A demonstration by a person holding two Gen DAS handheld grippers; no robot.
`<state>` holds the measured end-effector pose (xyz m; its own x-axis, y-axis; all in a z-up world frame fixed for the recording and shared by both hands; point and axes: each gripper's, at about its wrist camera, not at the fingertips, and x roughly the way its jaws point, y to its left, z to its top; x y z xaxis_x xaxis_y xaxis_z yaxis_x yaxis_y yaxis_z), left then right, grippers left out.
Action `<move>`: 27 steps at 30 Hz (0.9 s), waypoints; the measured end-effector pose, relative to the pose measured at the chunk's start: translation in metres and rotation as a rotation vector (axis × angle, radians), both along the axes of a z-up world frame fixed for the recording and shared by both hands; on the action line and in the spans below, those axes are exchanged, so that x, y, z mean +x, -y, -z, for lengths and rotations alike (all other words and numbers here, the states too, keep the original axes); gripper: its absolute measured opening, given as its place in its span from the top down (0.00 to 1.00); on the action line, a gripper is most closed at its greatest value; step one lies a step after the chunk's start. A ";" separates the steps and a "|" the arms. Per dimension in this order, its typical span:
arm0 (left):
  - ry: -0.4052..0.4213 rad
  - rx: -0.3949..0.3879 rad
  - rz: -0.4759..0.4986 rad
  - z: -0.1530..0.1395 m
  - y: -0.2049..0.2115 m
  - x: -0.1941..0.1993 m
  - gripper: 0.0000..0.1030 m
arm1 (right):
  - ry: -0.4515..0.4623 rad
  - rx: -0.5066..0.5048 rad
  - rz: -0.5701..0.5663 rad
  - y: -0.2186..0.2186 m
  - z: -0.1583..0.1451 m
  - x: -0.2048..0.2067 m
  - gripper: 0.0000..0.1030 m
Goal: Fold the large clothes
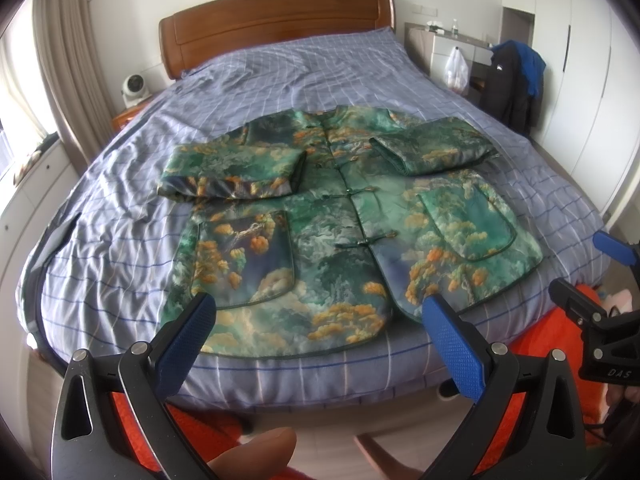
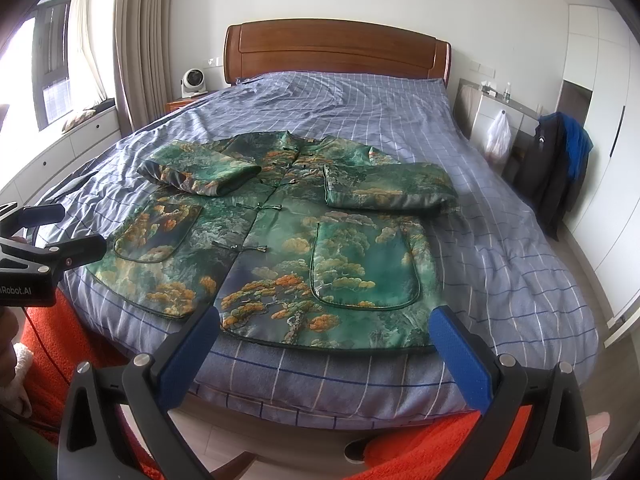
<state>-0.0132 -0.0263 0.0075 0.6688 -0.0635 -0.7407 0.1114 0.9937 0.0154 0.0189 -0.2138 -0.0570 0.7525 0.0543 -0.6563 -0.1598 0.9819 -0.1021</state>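
A green jacket [image 1: 336, 248] [image 2: 280, 256] printed with orange trees lies front up on the bed [image 1: 280, 80] [image 2: 360, 108], buttoned, hem toward me. Both sleeves are folded inward across the chest: the left sleeve [image 1: 232, 172] [image 2: 200, 172] and the right sleeve [image 1: 436, 148] [image 2: 388, 188]. My left gripper [image 1: 320, 320] hangs open just short of the hem, nothing between its blue pads [image 1: 188, 344]. My right gripper [image 2: 326, 332] is open too, over the hem's right half, empty. The right gripper [image 1: 600, 280] also shows at the left wrist view's right edge, the left gripper [image 2: 52, 236] at the right wrist view's left edge.
A wooden headboard [image 1: 276, 24] closes the far end. A small fan [image 1: 134, 88] stands on the left nightstand. At right are a desk with a plastic bag [image 1: 456, 68] and a chair draped with dark and blue clothes [image 1: 516, 84]. Orange fabric [image 2: 52, 344] lies below the bed's near edge.
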 end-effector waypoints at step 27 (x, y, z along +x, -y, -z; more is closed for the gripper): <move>0.005 0.002 0.000 0.000 -0.003 0.000 0.00 | 0.001 -0.004 0.004 0.001 0.000 -0.001 0.00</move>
